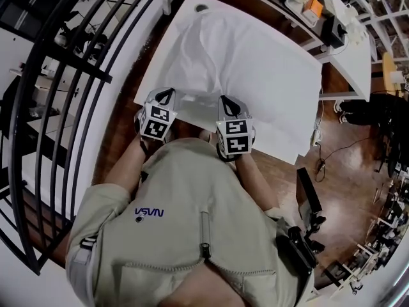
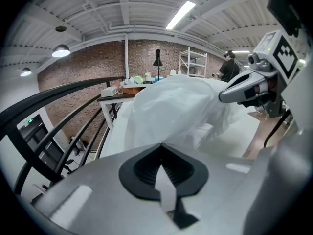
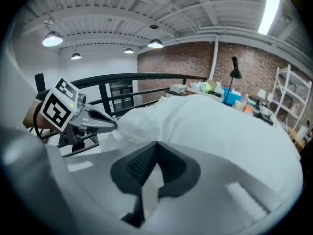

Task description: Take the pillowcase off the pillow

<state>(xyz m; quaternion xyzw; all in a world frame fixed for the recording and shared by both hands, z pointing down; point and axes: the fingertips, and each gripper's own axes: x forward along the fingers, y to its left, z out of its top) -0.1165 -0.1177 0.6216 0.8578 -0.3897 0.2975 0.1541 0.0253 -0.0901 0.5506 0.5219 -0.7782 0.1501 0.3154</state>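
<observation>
Head view: near edge of pillowcase (image 1: 199, 59) in the pinch of left hand-held gripper (image 1: 167, 93) and right hand-held gripper (image 1: 225, 99).

Pillowcase (image 1: 211, 56) on table (image 1: 284, 110), railing (image 1: 70, 75) at left

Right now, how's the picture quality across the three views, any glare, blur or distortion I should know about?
Head view: strong fisheye bends the bars of the railing, and the white pillowcase barely separates from the white table. Left gripper view: the ceiling strip light glares; the foreground is soft. Right gripper view: soft overall with a bluish cast, and the ceiling lamps bloom.
</observation>
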